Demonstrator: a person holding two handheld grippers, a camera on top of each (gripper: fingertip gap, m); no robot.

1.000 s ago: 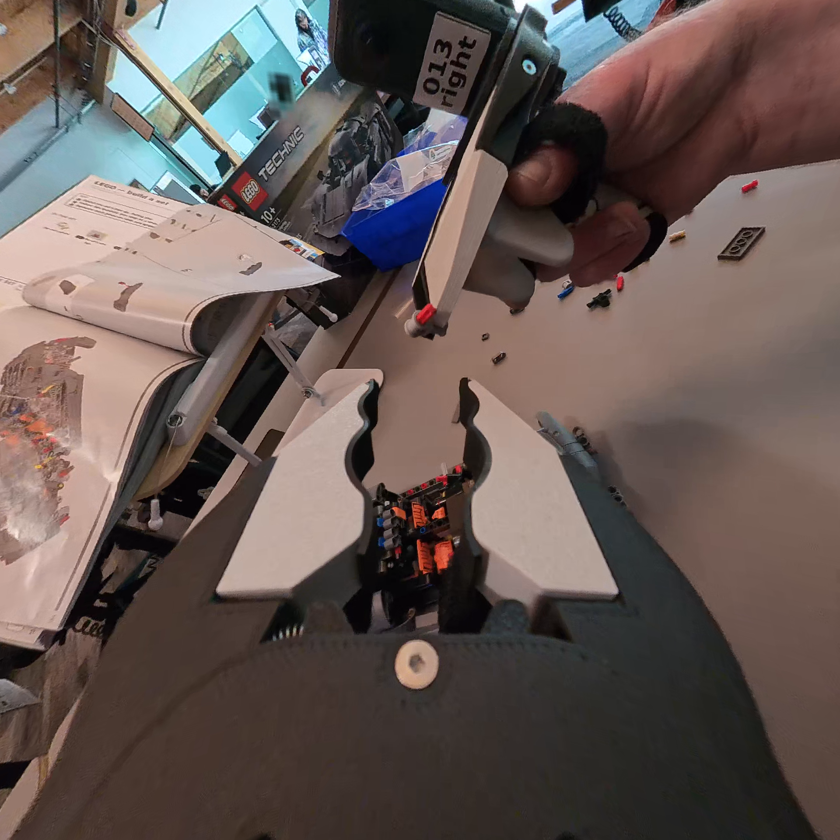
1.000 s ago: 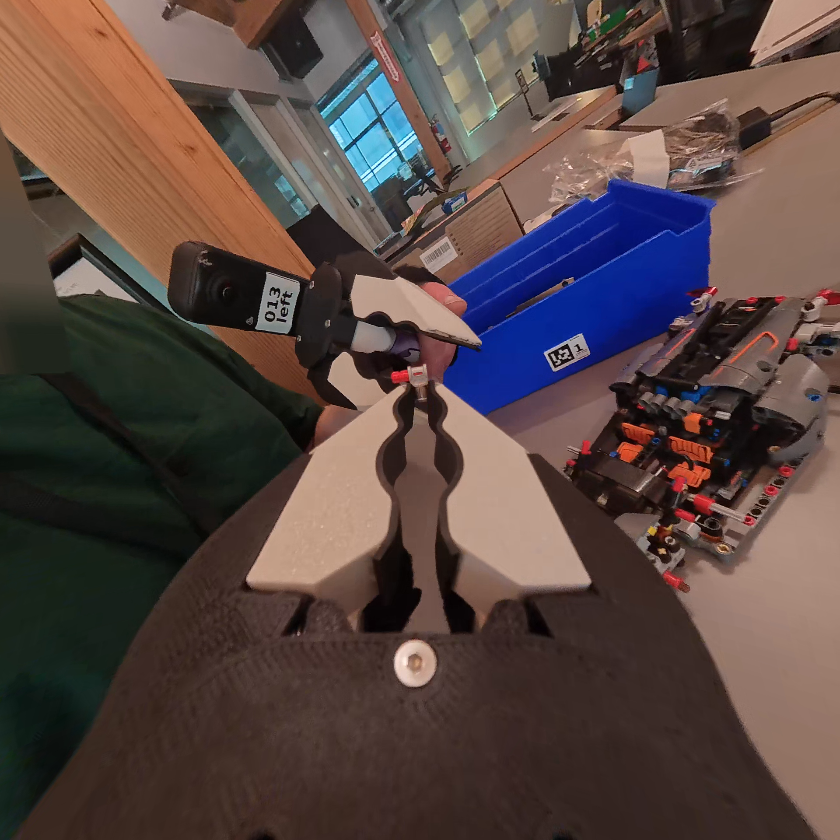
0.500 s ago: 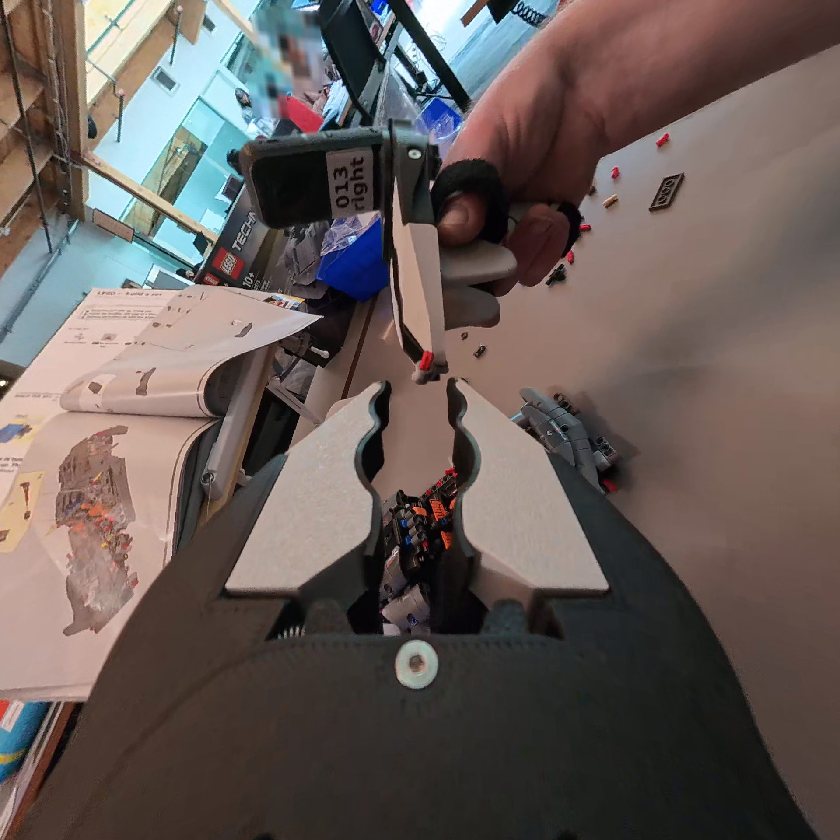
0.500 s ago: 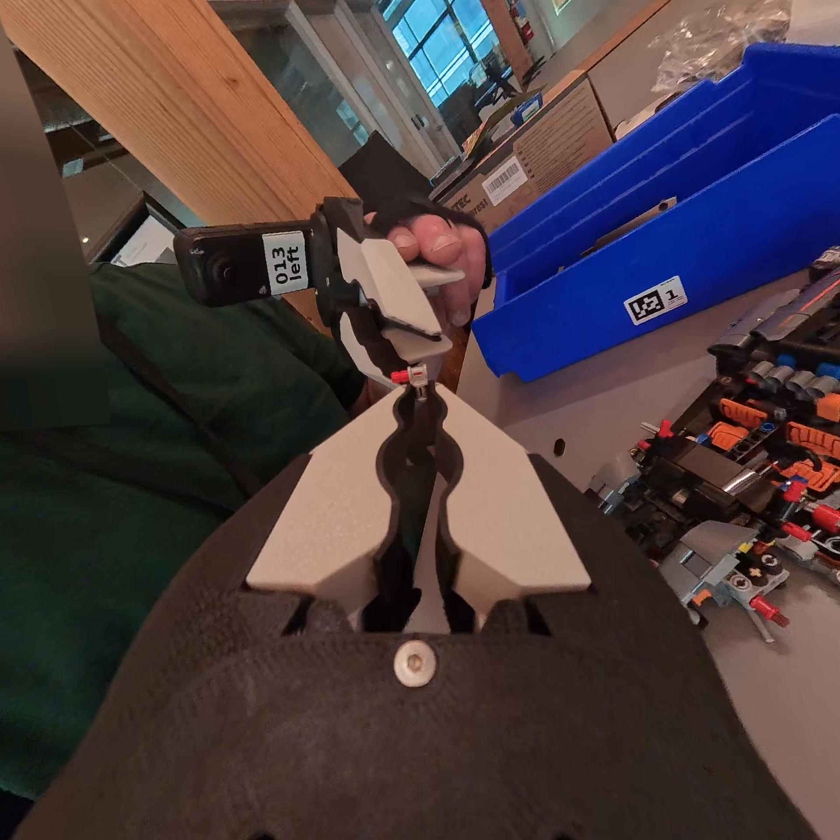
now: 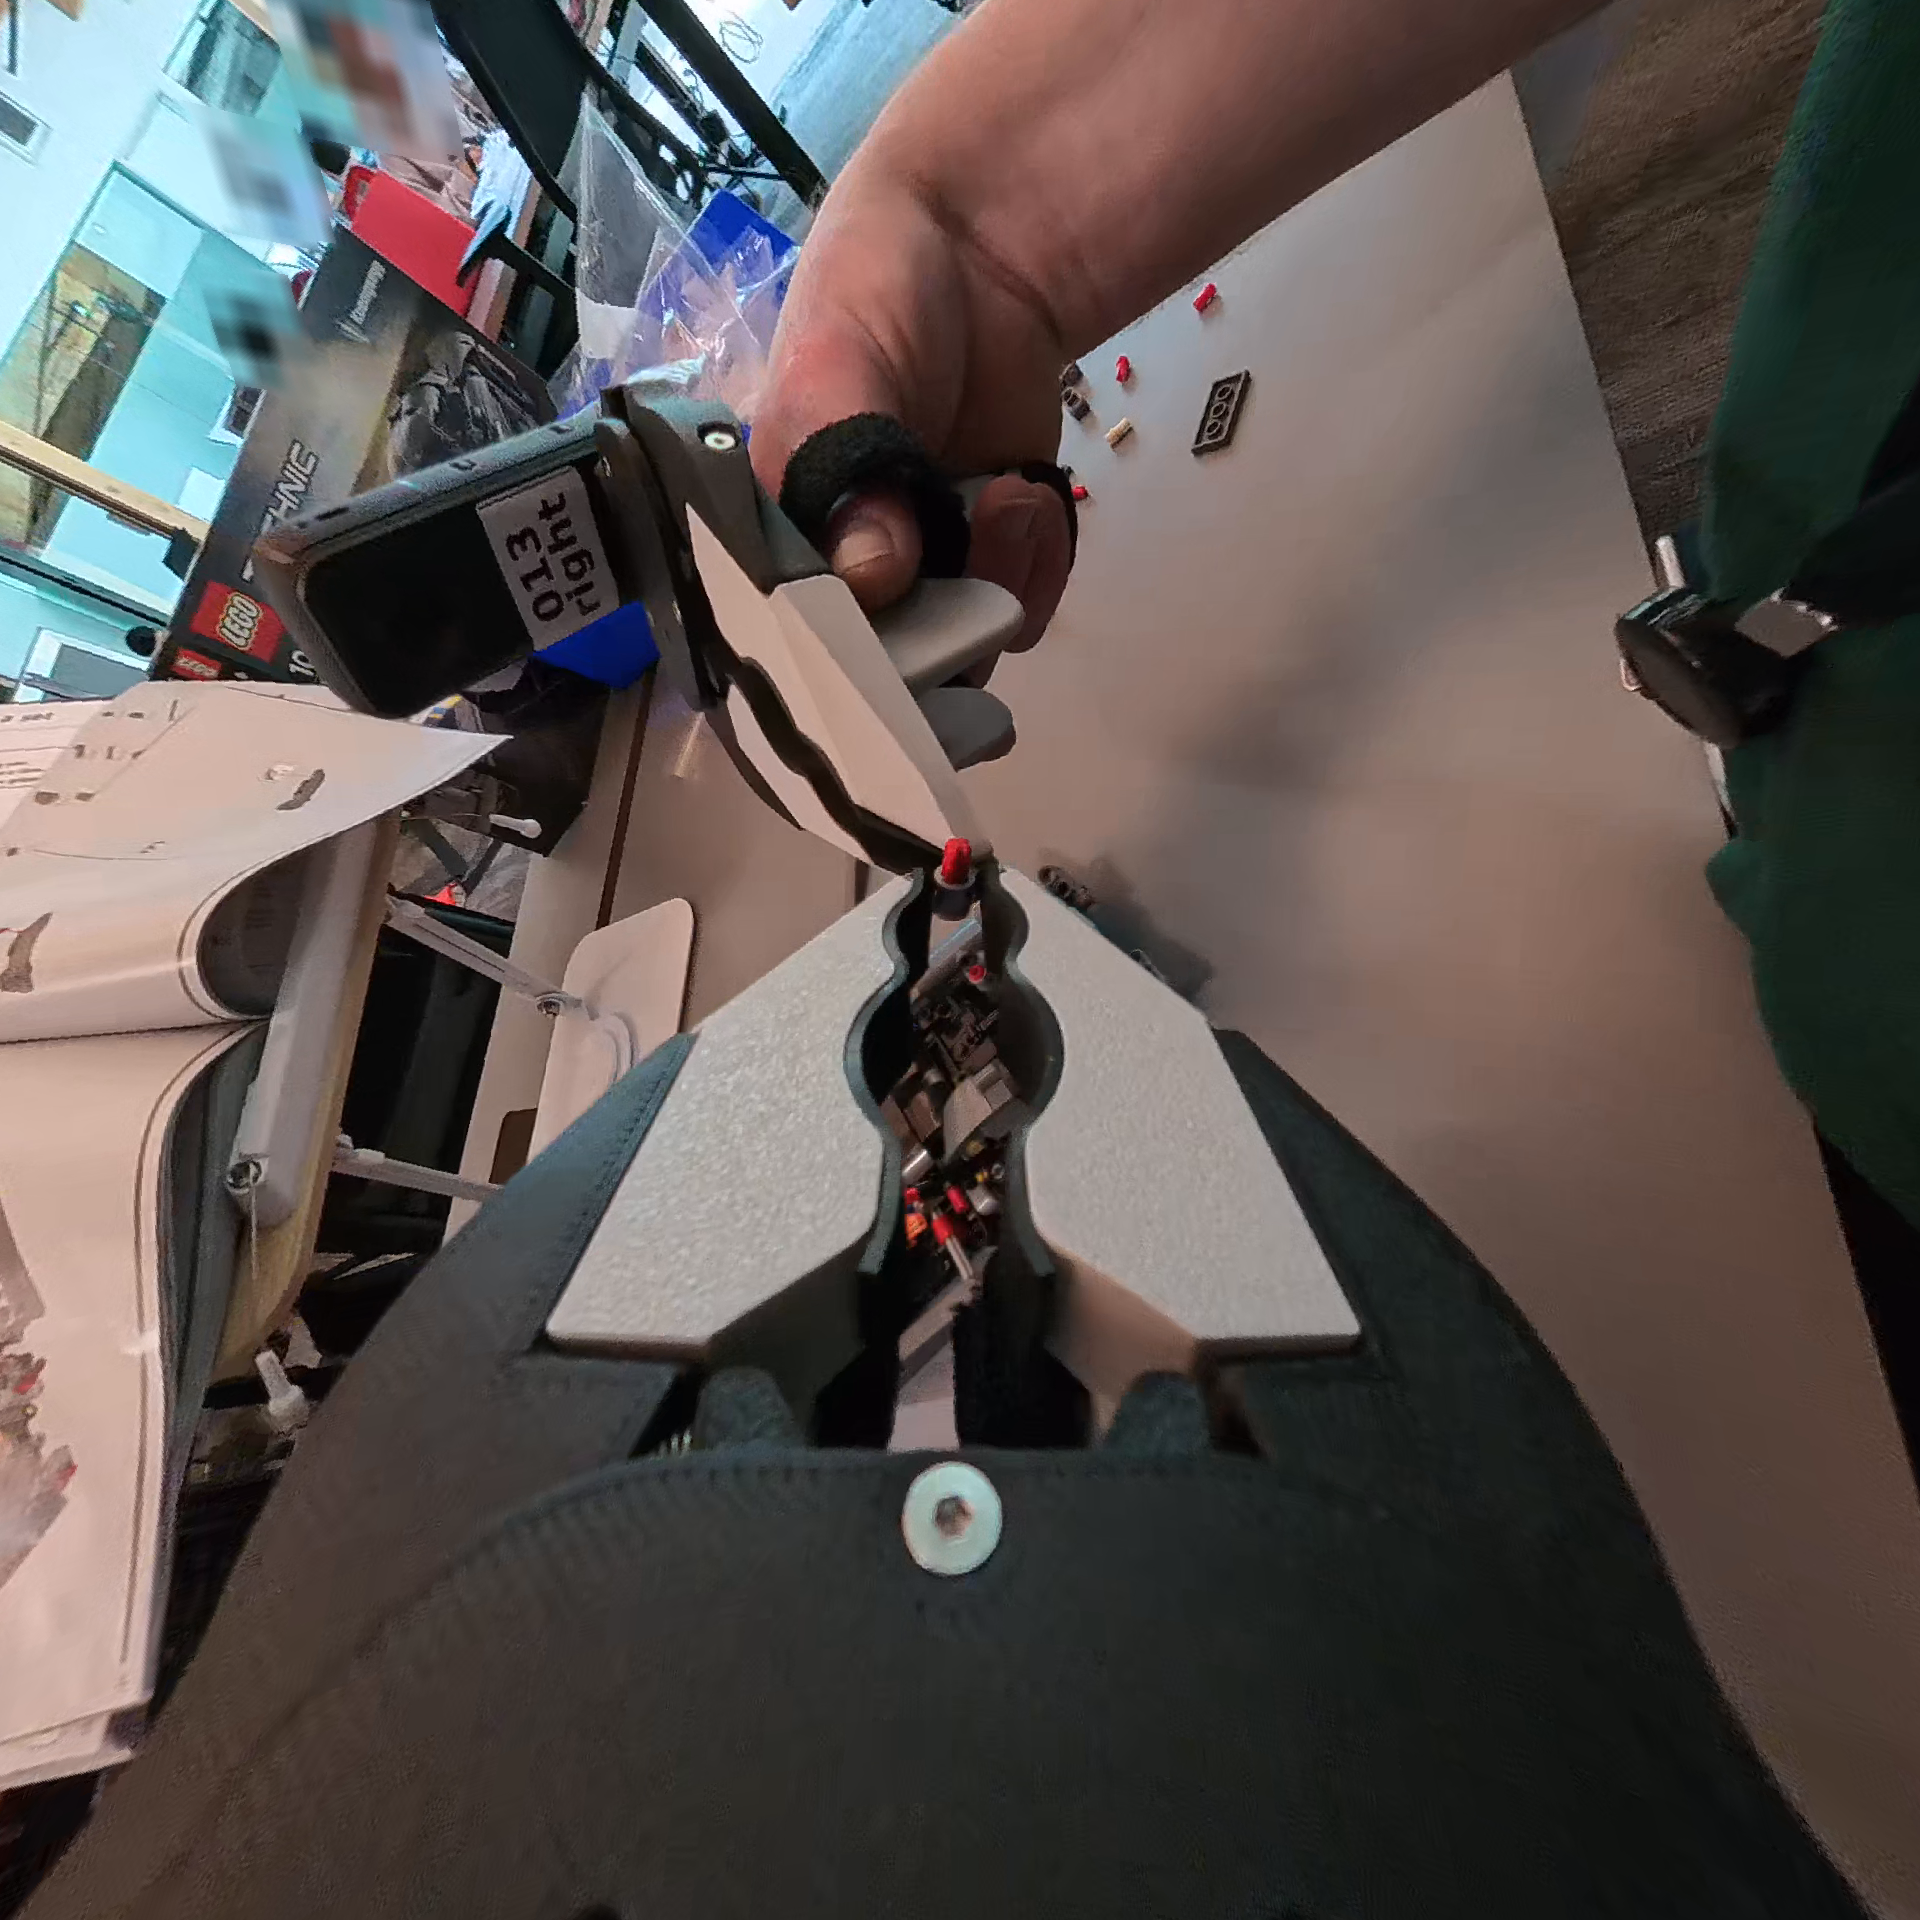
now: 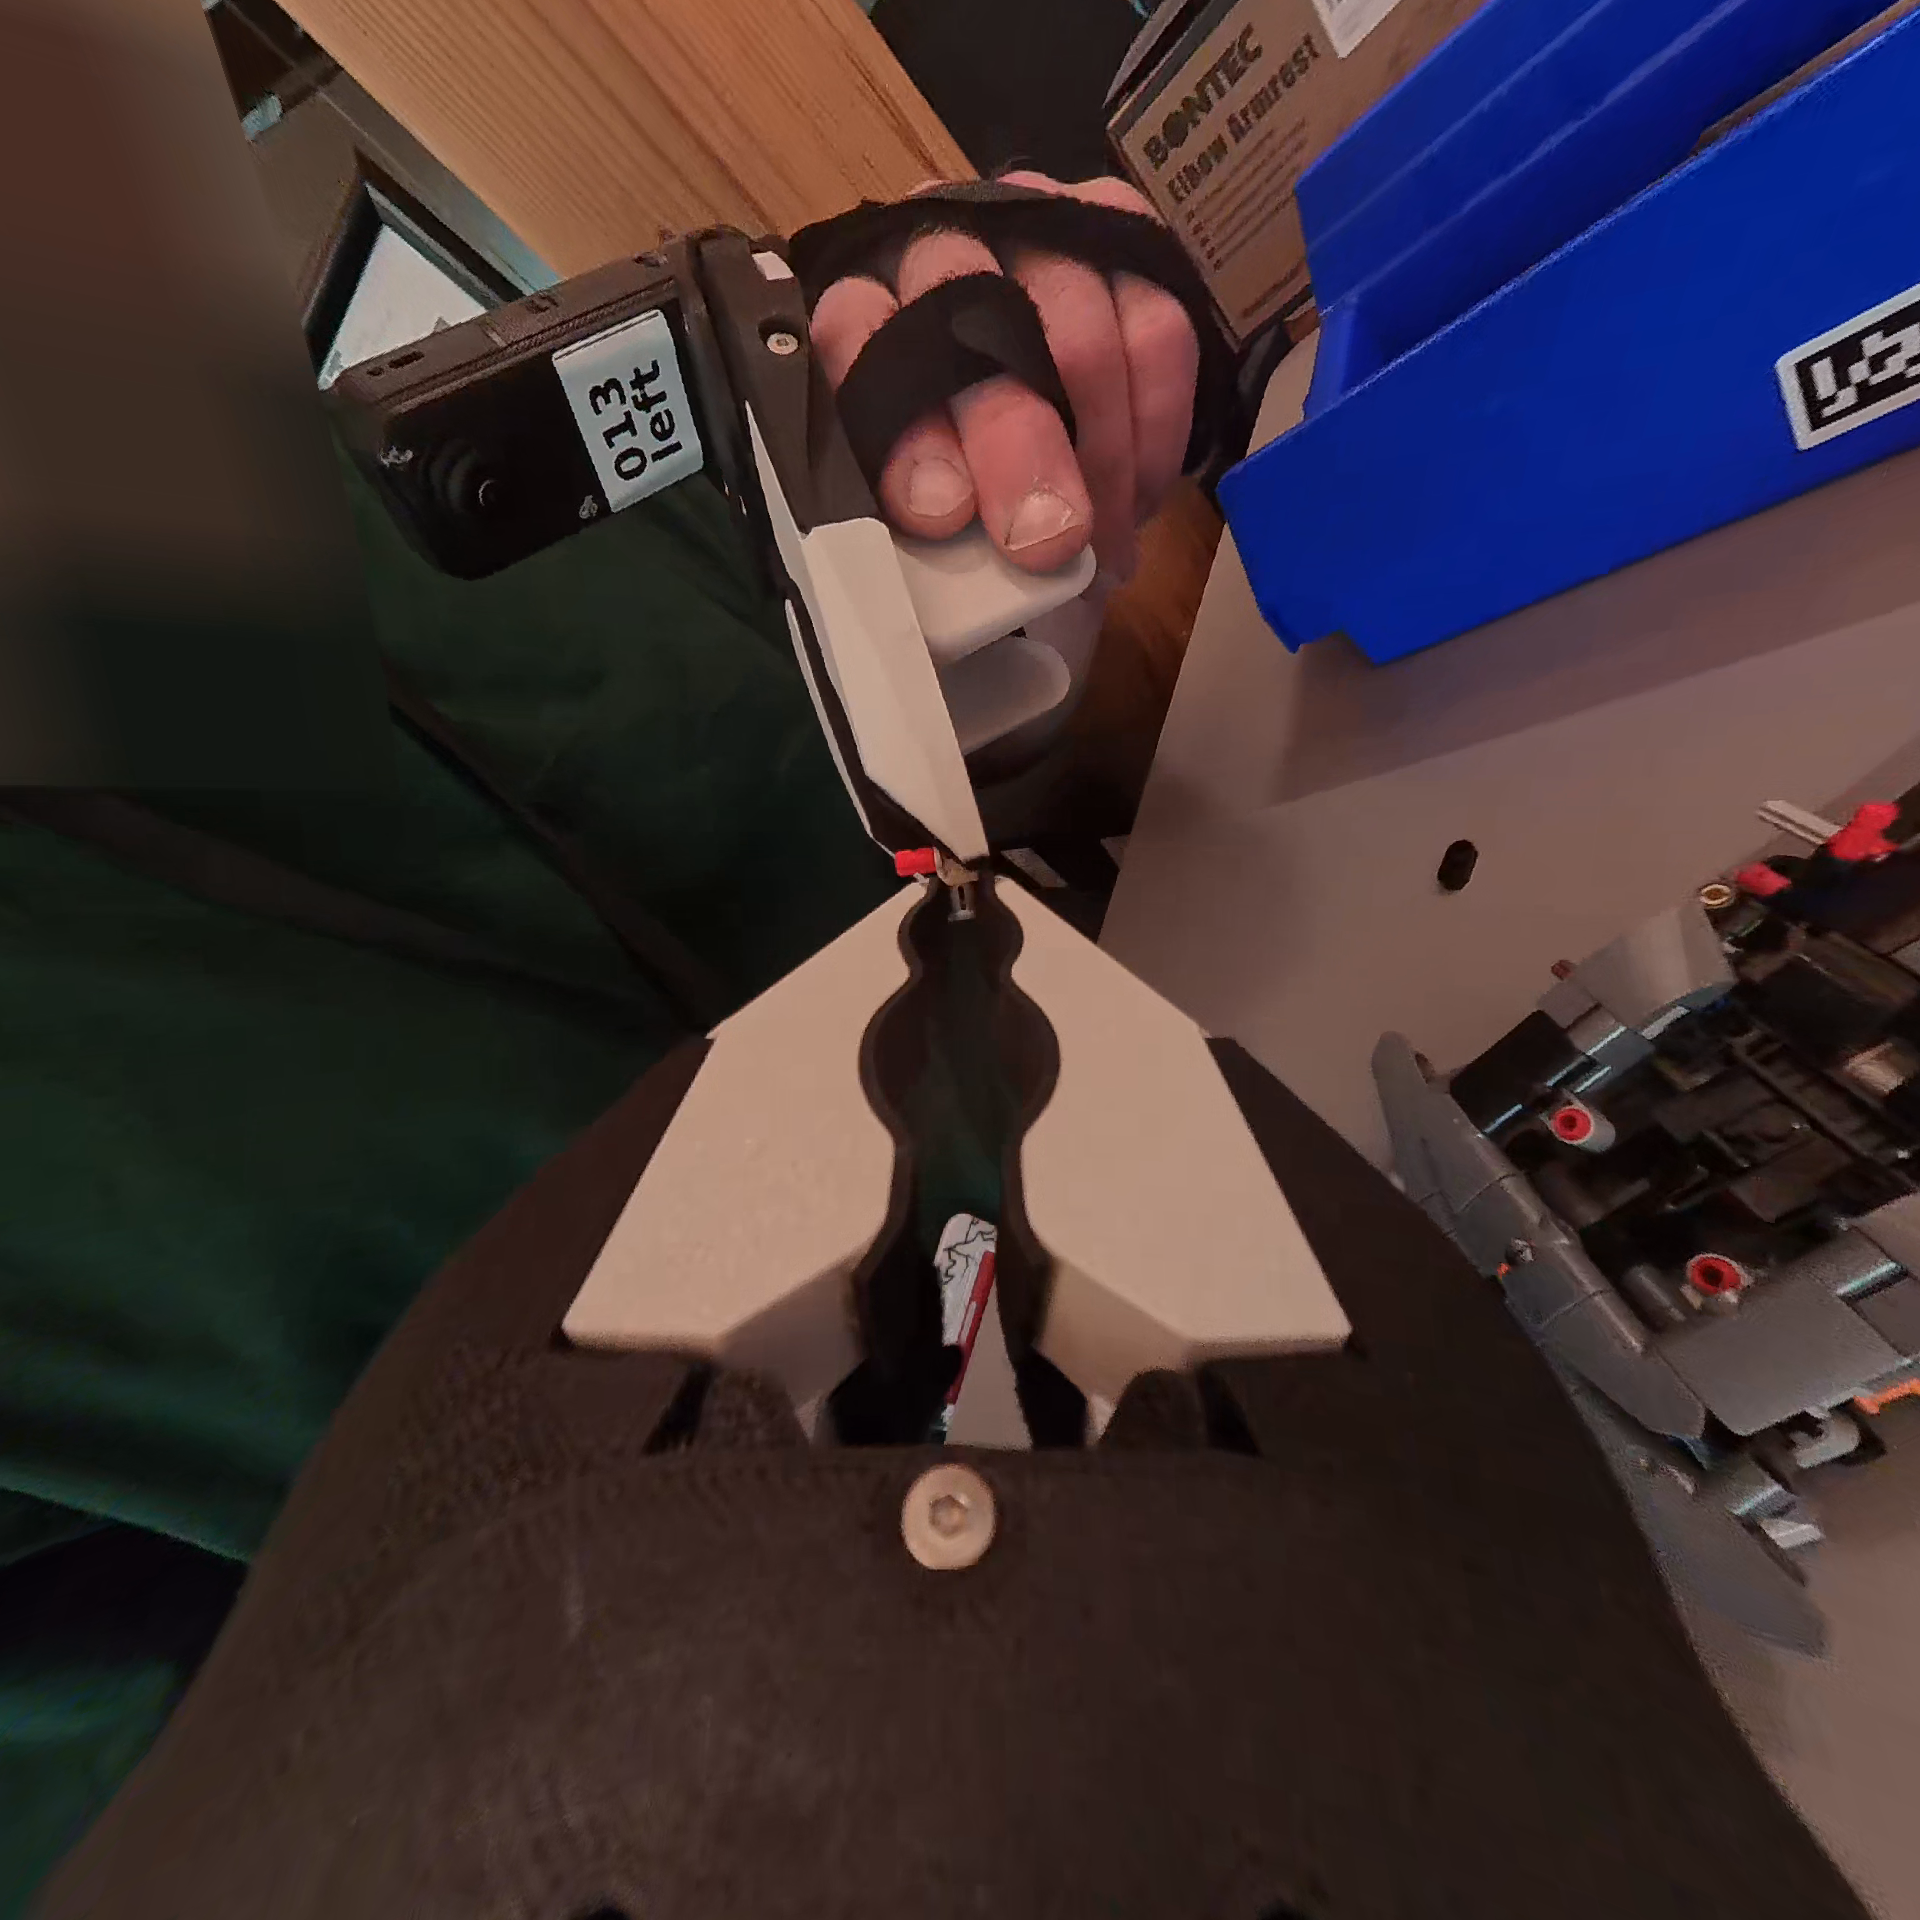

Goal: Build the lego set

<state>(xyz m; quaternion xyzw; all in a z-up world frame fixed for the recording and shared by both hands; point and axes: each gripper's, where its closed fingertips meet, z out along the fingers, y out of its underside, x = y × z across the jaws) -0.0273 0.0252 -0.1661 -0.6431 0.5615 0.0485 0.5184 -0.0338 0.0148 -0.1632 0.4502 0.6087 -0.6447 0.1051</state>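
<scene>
A small light-grey connector with a red pin is held in the air between both grippers, which meet tip to tip. My left gripper is closed on its grey lower end. My right gripper comes in from the upper left, shut on the same piece. In the right wrist view my right gripper pinches the piece and my left gripper comes down onto it from above. The part-built grey, black and orange lego model lies on the table at the right. It also shows through my left finger gap.
A blue bin and a cardboard box stand behind the model. An open instruction booklet lies left, with the lego set box behind it. Small loose pieces lie on the white table. A person's green clothing is close. The grippers are tip to tip, or close to it.
My left gripper was open and has closed onto the connector that my right gripper held. The two grippers moved together until their tips met.
</scene>
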